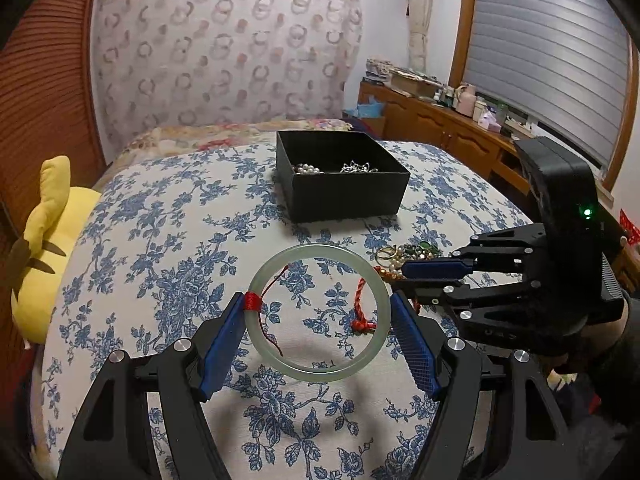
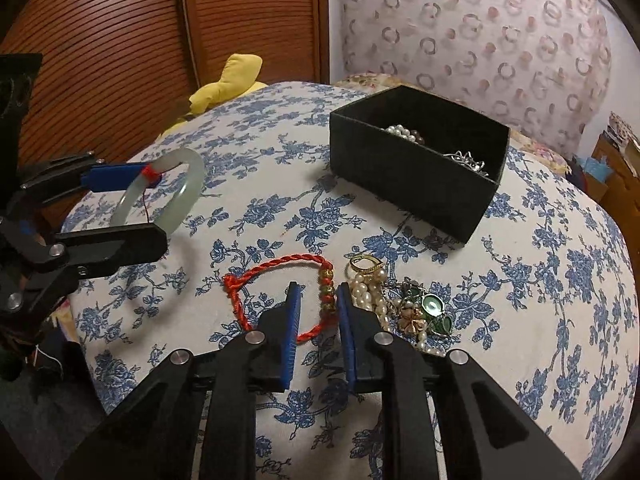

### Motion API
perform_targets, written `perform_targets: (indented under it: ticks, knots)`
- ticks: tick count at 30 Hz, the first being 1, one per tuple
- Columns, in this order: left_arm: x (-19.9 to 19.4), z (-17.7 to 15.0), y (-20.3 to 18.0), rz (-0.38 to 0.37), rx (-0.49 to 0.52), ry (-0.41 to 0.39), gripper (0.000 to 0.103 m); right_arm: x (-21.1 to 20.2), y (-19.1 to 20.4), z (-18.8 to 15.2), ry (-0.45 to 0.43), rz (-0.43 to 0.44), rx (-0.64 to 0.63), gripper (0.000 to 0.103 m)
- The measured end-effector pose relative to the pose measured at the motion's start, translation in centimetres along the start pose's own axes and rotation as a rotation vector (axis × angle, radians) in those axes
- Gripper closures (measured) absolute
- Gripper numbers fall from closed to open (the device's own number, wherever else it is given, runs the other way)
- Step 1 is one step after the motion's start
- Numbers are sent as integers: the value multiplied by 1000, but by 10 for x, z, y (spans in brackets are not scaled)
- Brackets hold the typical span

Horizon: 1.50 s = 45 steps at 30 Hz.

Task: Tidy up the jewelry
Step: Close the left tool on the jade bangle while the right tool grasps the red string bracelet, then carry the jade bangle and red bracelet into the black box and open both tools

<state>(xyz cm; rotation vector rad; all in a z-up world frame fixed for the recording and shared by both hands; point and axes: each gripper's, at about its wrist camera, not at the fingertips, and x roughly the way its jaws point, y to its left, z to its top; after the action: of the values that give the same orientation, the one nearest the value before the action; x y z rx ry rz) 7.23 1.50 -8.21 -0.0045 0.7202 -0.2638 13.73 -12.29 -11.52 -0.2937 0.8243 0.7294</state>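
I count one pale green bangle [image 1: 318,312] and one red braided cord bracelet [image 2: 280,292]. There is one black box [image 2: 416,176], and inside it I see one string of pearls [image 2: 404,133] and one silver piece [image 2: 468,162]. Beside the box lies one small heap of jewelry [image 2: 400,304]; in it I can count one gold ring [image 2: 362,264], but the other pieces are too tangled to number. I see one yellow plush toy [image 1: 48,240].

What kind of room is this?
Most likely a bedroom: a bed with a floral cover, a yellow plush toy beside it, and a wooden dresser under the window.
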Motion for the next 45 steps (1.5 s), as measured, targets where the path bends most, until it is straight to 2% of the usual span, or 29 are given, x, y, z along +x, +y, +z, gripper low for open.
perform_targets:
  ticks: [3,5,11,18,27,34,45]
  knots:
    - [0,0,0,1,-1,-1,34,4,4,4,7,-8,-27,84]
    - [-1,-1,0,3,-2,-1,34,10,11,6,26,-23,-75,95]
    - [-1,2,2,7,-6,-3,34,8,13,5,18,-22,-102,95]
    - [2,16,0,12,13,-19,34,-22,-7,14,-71,-41,-45,95]
    - [7,44,-7,4,41,-54,34,-57,-52,47,-178,-131,3,95]
    - [21,69,-12,-4,67,-66,34,-45,-80,71,-199,-174,9,95]
    - [64,114,-3,2,67,-43,34,-5,-105,93,-181,-112,31,95]
